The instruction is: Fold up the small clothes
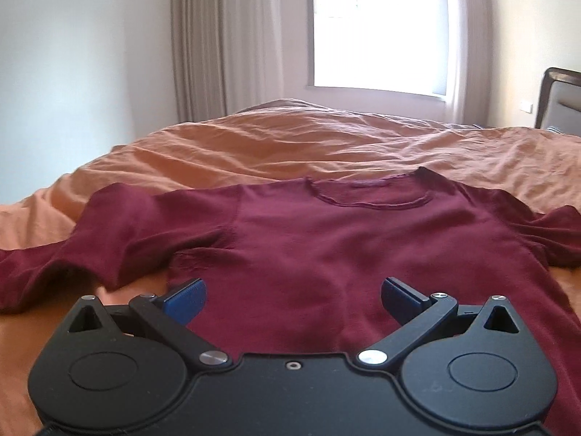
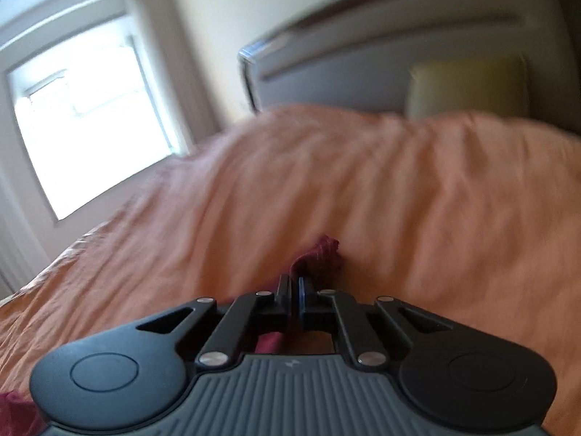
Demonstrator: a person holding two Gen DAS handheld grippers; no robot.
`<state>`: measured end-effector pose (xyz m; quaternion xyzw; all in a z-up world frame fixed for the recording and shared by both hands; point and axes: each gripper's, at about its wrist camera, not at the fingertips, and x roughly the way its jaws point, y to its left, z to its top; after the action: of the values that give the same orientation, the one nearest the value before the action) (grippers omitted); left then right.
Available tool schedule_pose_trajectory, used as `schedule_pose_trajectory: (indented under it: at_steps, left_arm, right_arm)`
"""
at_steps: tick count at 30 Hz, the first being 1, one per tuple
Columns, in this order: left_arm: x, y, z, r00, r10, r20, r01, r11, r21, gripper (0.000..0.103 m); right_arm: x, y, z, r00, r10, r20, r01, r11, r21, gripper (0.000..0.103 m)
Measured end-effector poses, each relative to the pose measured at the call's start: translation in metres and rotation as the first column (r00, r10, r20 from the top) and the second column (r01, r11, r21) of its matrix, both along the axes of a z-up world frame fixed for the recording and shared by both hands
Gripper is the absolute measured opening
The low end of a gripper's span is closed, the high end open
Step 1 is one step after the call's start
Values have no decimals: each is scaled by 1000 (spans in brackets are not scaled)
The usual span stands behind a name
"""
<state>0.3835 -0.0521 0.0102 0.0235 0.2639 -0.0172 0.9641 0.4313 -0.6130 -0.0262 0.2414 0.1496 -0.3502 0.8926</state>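
Note:
A dark red T-shirt (image 1: 326, 239) lies spread flat on the orange bedspread (image 1: 290, 145), its collar at the far side and its sleeves out to both sides. My left gripper (image 1: 294, 296) hovers open over the shirt's lower body, blue pads wide apart, nothing between them. In the right wrist view my right gripper (image 2: 295, 290) is shut on a bunch of the red shirt fabric (image 2: 321, 254), which sticks up past the fingertips. More red cloth (image 2: 14, 414) shows at the bottom left. That view is blurred.
The bedspread (image 2: 363, 189) is wrinkled and covers the whole bed. A bright window (image 1: 377, 29) with curtains (image 1: 225, 36) stands behind the bed. A padded headboard (image 2: 399, 54) and a yellowish pillow (image 2: 468, 87) sit at the bed's far end.

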Motion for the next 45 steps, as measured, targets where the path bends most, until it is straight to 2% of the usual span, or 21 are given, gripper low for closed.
schedule_pose_trajectory:
  at_steps: [4,8,11,16,19,23,26,29,32,33,35,36,37,40,43,45]
  left_arm:
    - [1,4,2,1000,15,-19,-15,1000,13,103]
    - [0,20,6,999,44,-25,-44,999,-1,103]
    - [-4,36,13,997,77,-28,-77,997,-18,103]
    - [-13,66,26,992,127,4,-127,991,-30,102]
    - [-16,87,32,984,176,6,-175,983,-46,103]
    - [-19,110,36,974,228,-1,-228,971,-79,102]
    - [-20,121,34,971,240,5,-239,968,-80,102]
    - [-20,129,28,974,228,8,-226,971,-81,102]
    - [-17,129,21,971,239,-7,-239,969,-63,102]
    - [-16,129,19,970,243,-13,-244,968,-63,102]
    - [-14,128,17,970,244,-21,-245,967,-73,102]
    - [-12,128,16,969,245,-23,-246,966,-76,102]
    - [-10,126,16,969,244,-23,-245,966,-79,102]
    - [-3,116,15,970,244,-9,-244,966,-85,102]
    - [6,97,14,968,245,46,-240,966,-95,102]
    - [16,81,11,972,220,76,-213,972,-98,103]
  right_arm:
    - [9,44,44,987,145,65,-136,982,-131,4]
    - [25,108,90,933,343,107,-306,914,-266,3]
    - [41,165,119,860,499,107,-434,826,-359,3]
    - [67,273,138,705,709,-13,-614,601,-512,3]
    - [73,339,130,629,772,-95,-666,471,-578,3]
    - [80,409,100,518,830,-206,-753,328,-571,3]
    - [80,452,67,439,846,-304,-817,235,-526,3]
    - [75,477,29,381,828,-411,-848,136,-512,3]
    - [70,493,-2,311,814,-490,-888,66,-455,4]
    - [70,495,-10,283,812,-510,-903,46,-428,7]
    - [60,494,-19,233,806,-543,-919,0,-394,25]
    - [52,492,-21,228,802,-552,-918,-11,-396,52]
    - [49,485,-19,233,798,-555,-914,-14,-405,71]
    - [25,459,-13,273,788,-553,-902,9,-433,81]
    - [10,424,-9,336,759,-557,-892,68,-446,96]
    - [-3,399,-12,387,724,-571,-879,102,-466,99]
